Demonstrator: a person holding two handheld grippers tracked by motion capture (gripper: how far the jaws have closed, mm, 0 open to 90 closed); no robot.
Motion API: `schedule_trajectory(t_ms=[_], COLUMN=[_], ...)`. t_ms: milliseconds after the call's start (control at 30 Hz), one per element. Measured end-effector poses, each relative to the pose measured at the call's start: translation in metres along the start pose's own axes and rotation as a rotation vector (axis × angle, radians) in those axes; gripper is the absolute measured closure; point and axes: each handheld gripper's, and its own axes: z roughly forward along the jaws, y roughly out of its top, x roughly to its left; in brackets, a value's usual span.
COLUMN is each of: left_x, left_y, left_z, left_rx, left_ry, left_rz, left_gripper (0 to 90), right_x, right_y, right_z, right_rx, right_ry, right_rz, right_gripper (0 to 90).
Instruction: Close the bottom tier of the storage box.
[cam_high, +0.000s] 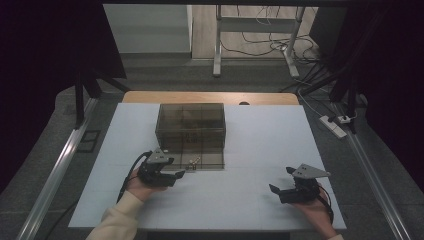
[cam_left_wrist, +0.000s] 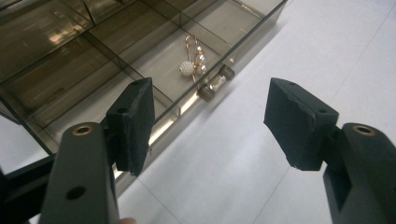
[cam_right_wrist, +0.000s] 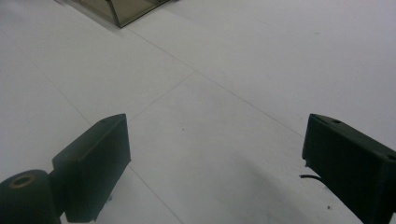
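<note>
Just above centre in the left gripper view, a gold earring (cam_left_wrist: 192, 60) with a white pearl bead lies in the front compartment of the smoky drawer (cam_left_wrist: 70, 60), beside its small knobs. Below it, the left gripper (cam_left_wrist: 210, 121) stands released, nothing between its pads. Lower right in the high view, the right gripper (cam_high: 281, 181) rests released over the white table (cam_high: 250, 200).

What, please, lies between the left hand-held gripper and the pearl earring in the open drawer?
In the left gripper view, only the smoky drawer's front wall separates the open left hand-held gripper from the pearl earring.
</note>
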Motion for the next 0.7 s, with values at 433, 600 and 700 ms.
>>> schedule_trajectory(t_ms=[433, 600, 700], left_x=[0.001, 0.0, -0.001], left_y=[-0.01, -0.01, -0.009], left_z=[0.006, 0.009, 0.014], left_rx=[0.037, 0.049, 0.069], left_ry=[0.029, 0.016, 0.011], left_rz=[0.046, 0.061, 0.073], left_gripper=[60.0, 83.2, 88.6], right_x=[0.0, 0.001, 0.001], right_y=[0.0, 0.0, 0.0], right_z=[0.0, 0.0, 0.0], right_rx=[0.001, 0.005, 0.008], right_ry=[0.001, 0.003, 0.003], right_rz=[-0.004, -0.007, -0.008], right_gripper=[7.4, 7.4, 7.4])
